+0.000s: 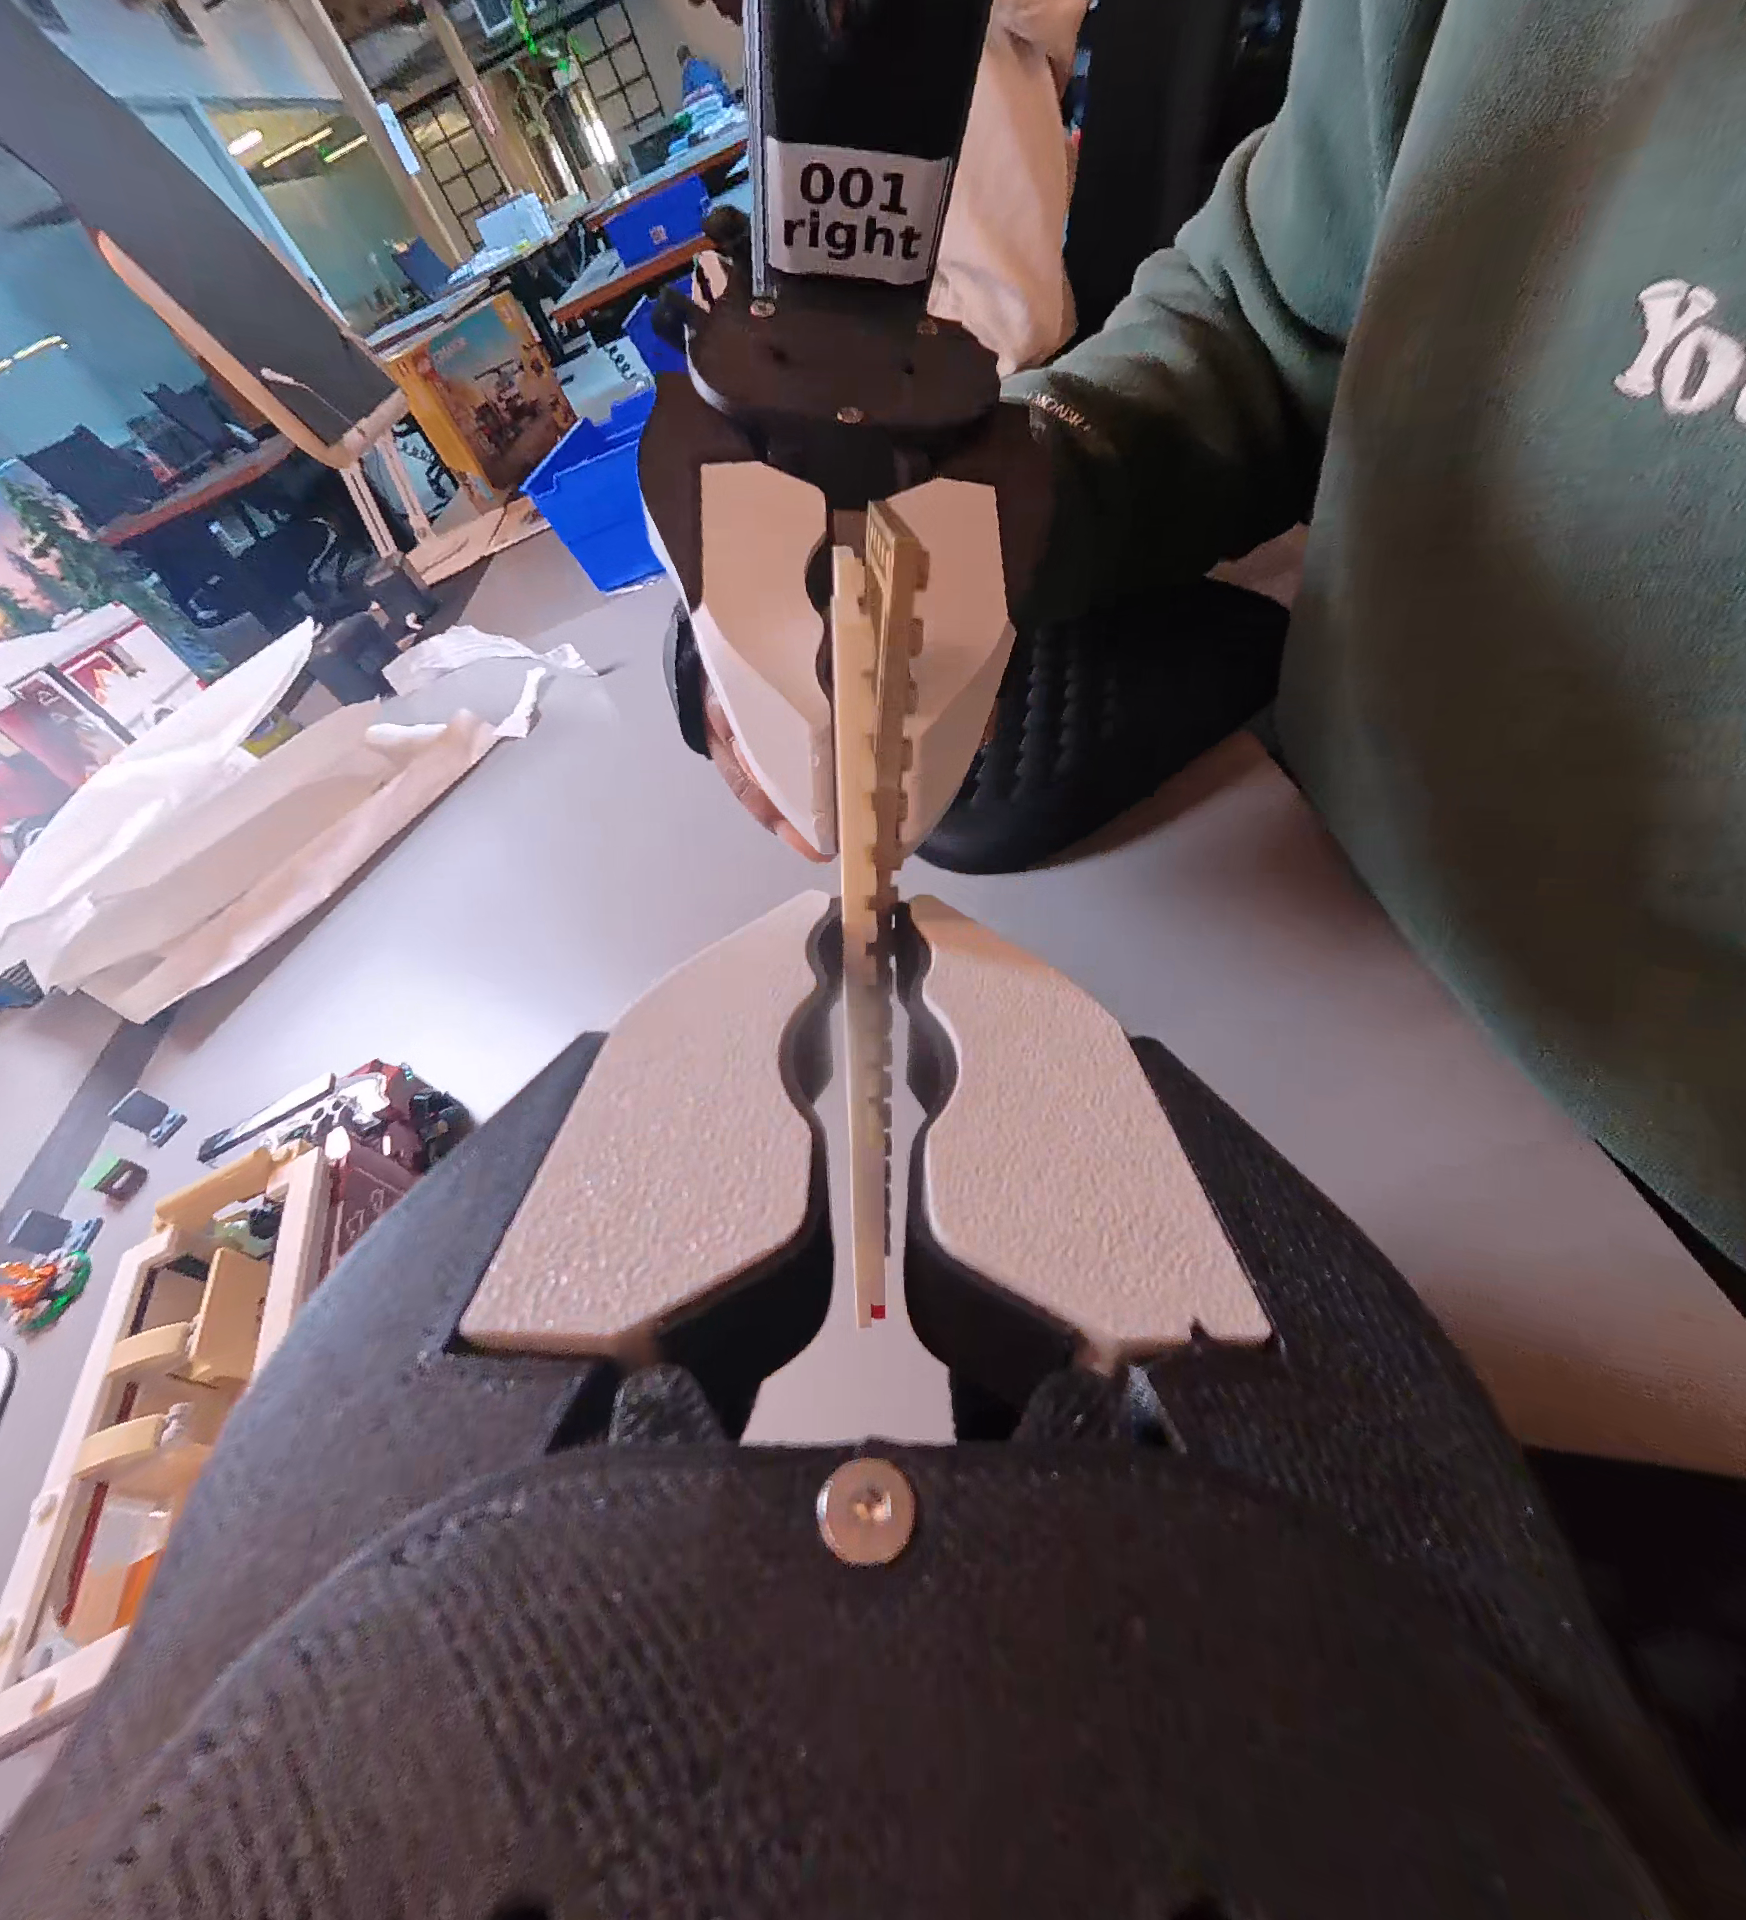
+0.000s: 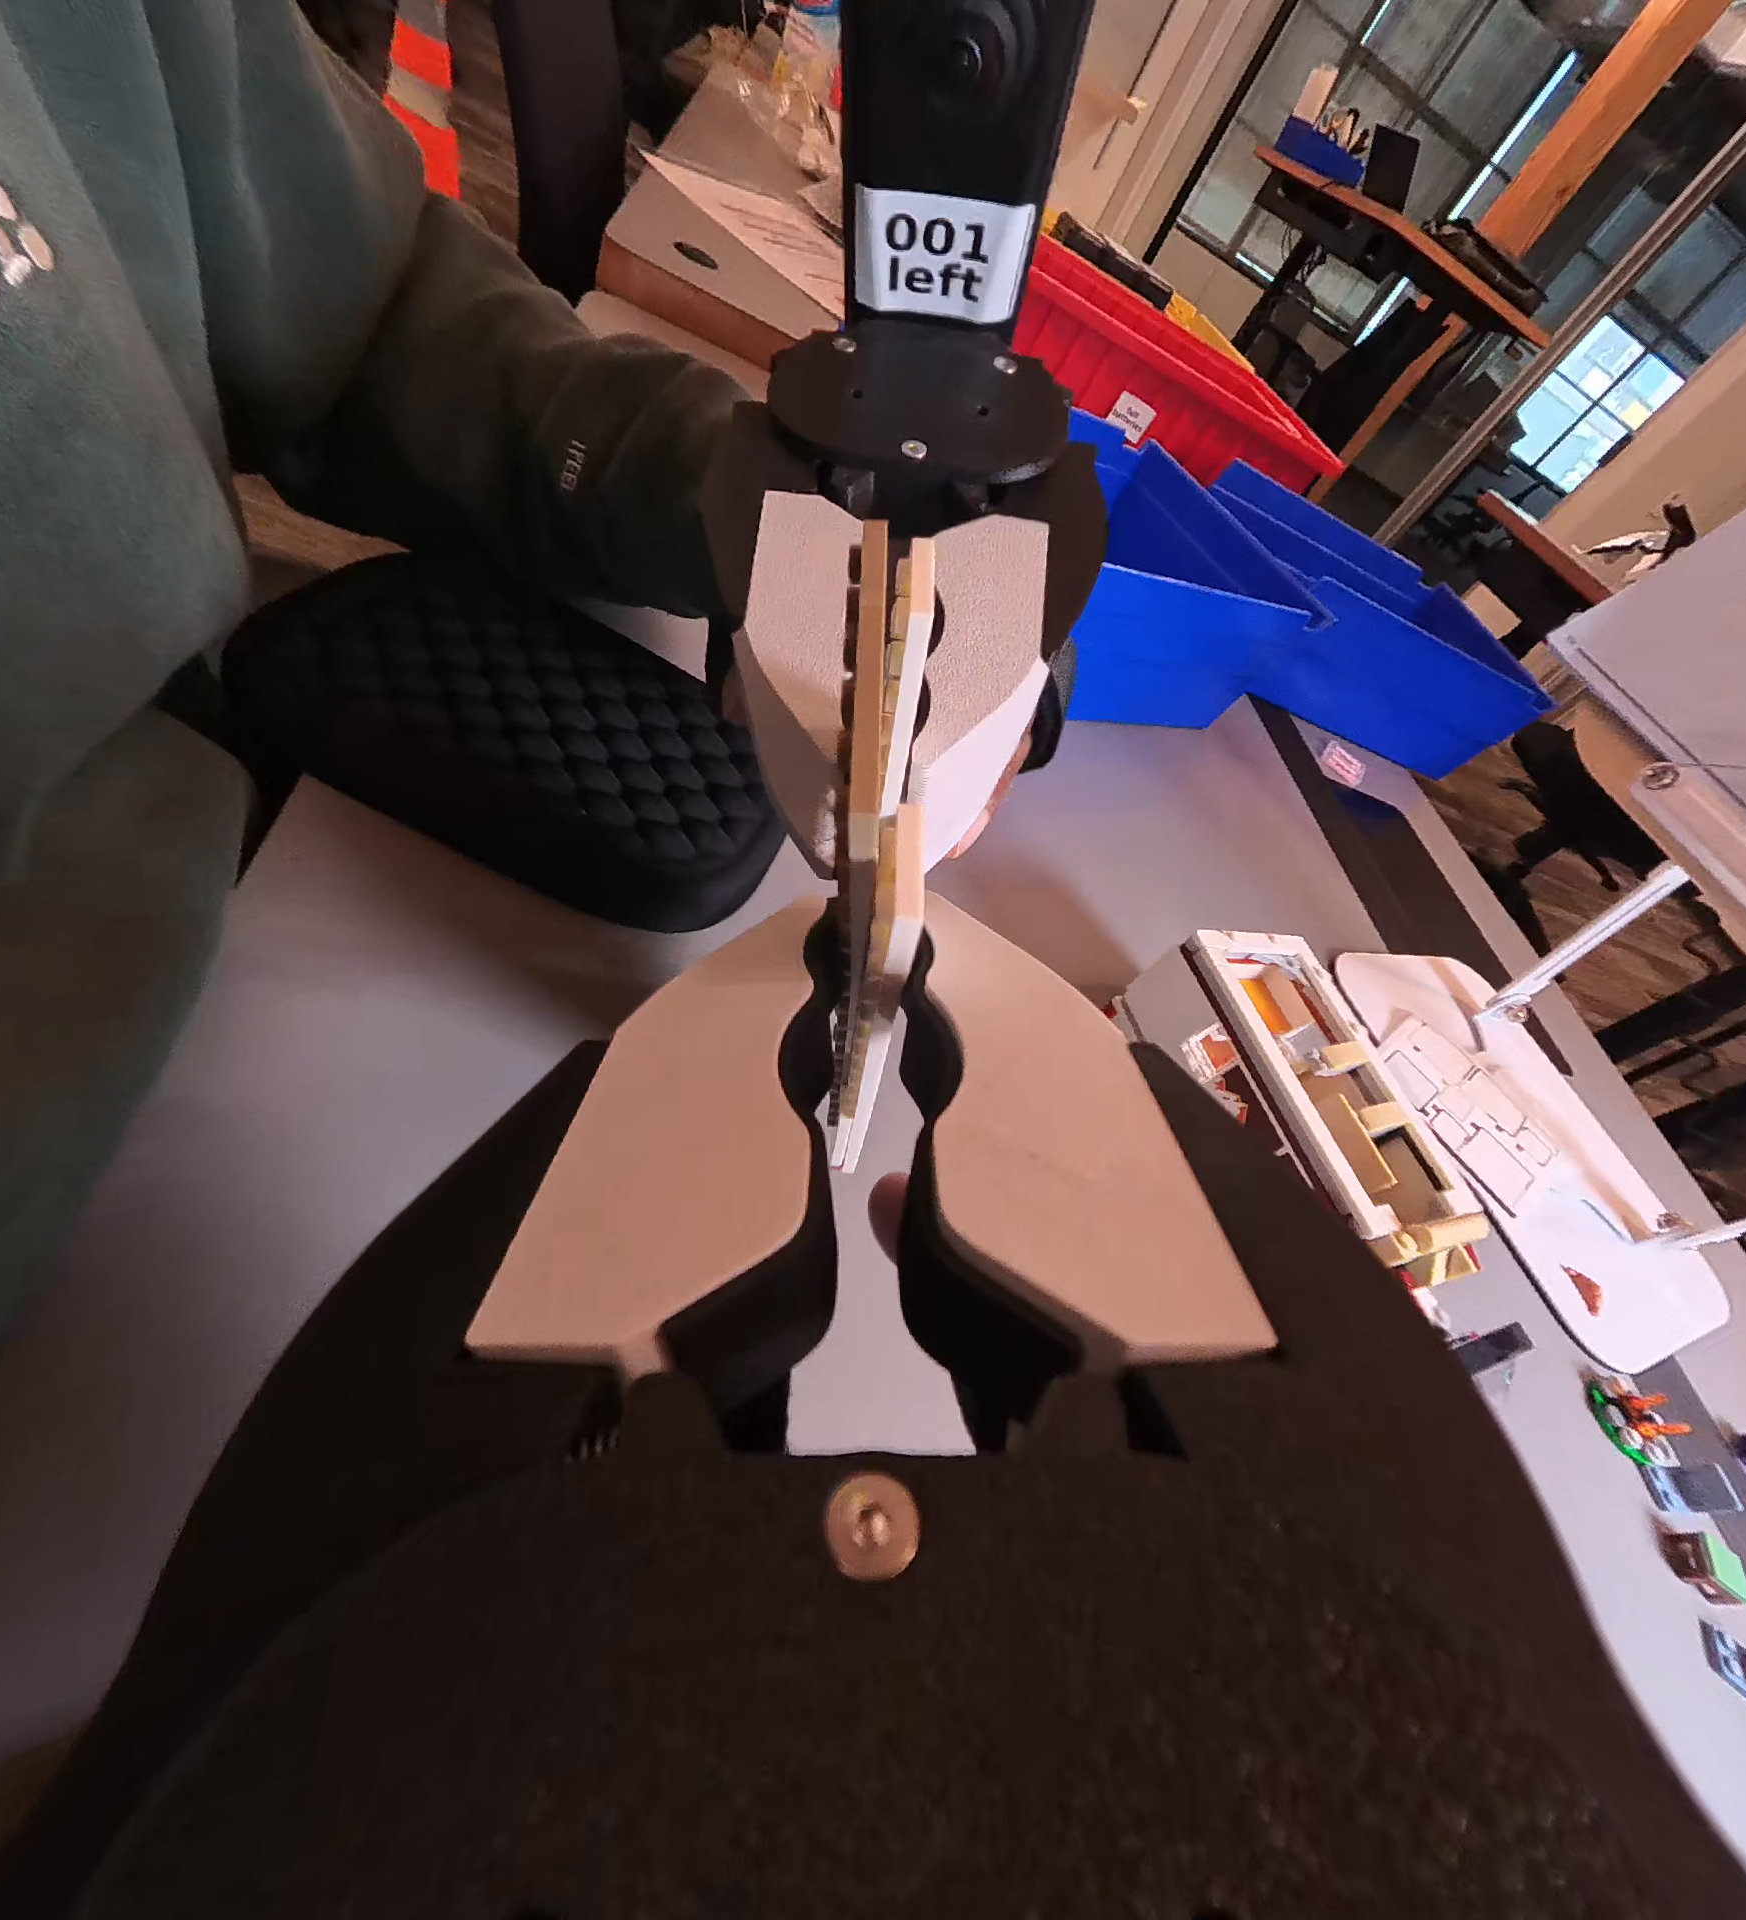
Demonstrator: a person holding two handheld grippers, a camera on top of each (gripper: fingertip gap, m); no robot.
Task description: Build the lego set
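A grey desk (image 1: 495, 894) carries the scene, with a person in a green sweatshirt (image 1: 1575, 623) seated at its edge. Blue bins (image 2: 1295, 634) stand at the desk's far side in the right wrist view, with torn white paper bags (image 1: 173, 810) lying on it in the left wrist view. A partly built tan-and-white brick model (image 1: 162, 1382) lies on the desk, loose small bricks (image 2: 1700, 1496) near it. Above the desk's near edge, the left gripper (image 1: 874, 925) and right gripper (image 2: 869, 935) face each other tip to tip. Both sets of fingers are closed on one thin tan-and-white studded plate assembly (image 1: 874, 790), held edge-on between them, each gripping an opposite end.
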